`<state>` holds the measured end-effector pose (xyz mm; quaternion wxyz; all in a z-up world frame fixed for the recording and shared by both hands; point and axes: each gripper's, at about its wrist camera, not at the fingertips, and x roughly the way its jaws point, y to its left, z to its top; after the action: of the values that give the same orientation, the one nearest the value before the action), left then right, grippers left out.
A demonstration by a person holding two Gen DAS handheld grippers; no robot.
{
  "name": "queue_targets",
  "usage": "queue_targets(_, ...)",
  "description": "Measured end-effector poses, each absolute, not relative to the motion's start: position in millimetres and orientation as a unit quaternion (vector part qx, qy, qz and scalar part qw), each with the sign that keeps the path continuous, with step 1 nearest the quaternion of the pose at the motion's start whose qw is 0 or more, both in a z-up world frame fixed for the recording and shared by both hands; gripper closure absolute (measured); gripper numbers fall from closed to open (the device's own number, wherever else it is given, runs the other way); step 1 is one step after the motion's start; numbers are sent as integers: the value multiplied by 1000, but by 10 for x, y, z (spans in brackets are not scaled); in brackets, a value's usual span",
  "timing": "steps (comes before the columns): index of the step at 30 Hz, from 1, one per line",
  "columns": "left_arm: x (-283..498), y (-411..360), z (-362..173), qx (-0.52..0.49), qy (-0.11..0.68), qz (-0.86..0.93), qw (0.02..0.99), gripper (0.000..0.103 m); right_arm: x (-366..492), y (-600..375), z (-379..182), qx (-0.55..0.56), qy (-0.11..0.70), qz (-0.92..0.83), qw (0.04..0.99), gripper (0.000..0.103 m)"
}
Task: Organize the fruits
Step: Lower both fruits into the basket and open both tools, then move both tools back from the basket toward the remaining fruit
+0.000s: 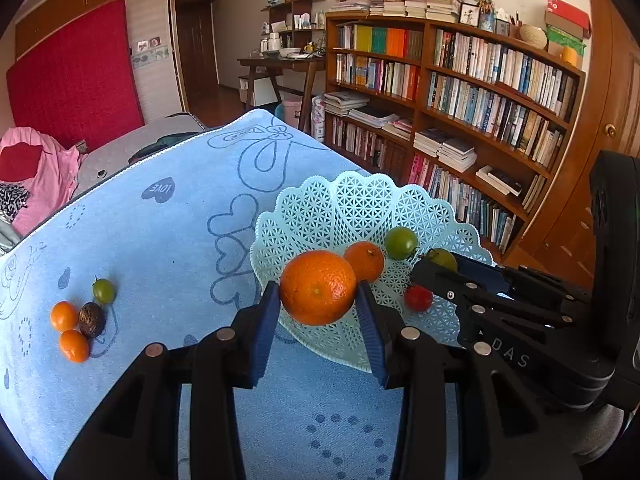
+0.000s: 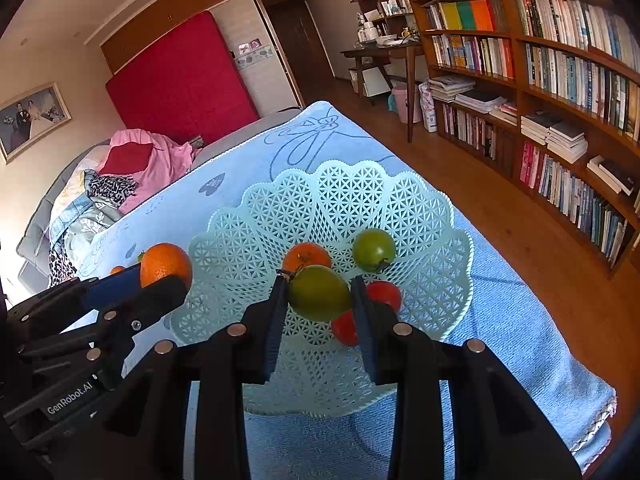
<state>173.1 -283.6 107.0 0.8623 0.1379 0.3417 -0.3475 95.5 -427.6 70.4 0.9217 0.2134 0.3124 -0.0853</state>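
Left gripper [image 1: 318, 300] clamps the orange [image 1: 318, 287] over the near-left rim of the basket [image 1: 360, 204]; right gripper [image 2: 320, 298] clamps a green tomato [image 2: 319, 292] above the basket's middle — the right load is already over the bowl, the orange lies just inside the edge.

Legible markings, three in all. "LOVE", printed inside a dark heart [image 1: 159, 189] on the blue cloth [image 1: 168, 240], reads upside down. "GenRobot.AI" stands on the left hand-held gripper [image 2: 160, 276]. "DAS" stands on the right hand-held gripper [image 1: 434, 266]. Book spines on the shelves are illegible.
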Motion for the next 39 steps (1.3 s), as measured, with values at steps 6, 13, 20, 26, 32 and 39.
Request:
queue_targets(6,1764,-2812,1056,132,347,-348,861,57,948,-4282,719,214,310,-87,922,70)
queue_targets(13,1778,-2743,1134,119,339,-343,868,46,940,-4287,717,216,310,-86,922,69)
queue_targets(20,1820,-2647,1145,111,340,-322,877,32,915,-4290,742,222,302,-89,923,46)
queue_targets(26,1847,-2577,1116,112,344,-302,882,31,922,-4233,761,219,303,-83,924,46)
queue_targets(32,1931,-2395,1077,95,352,-268,892,12,938,-4133,773,208,301,-81,927,46)
queue_targets(39,2086,-2115,1055,78,363,-228,900,12,996,-3994,793,198,299,-73,931,46)
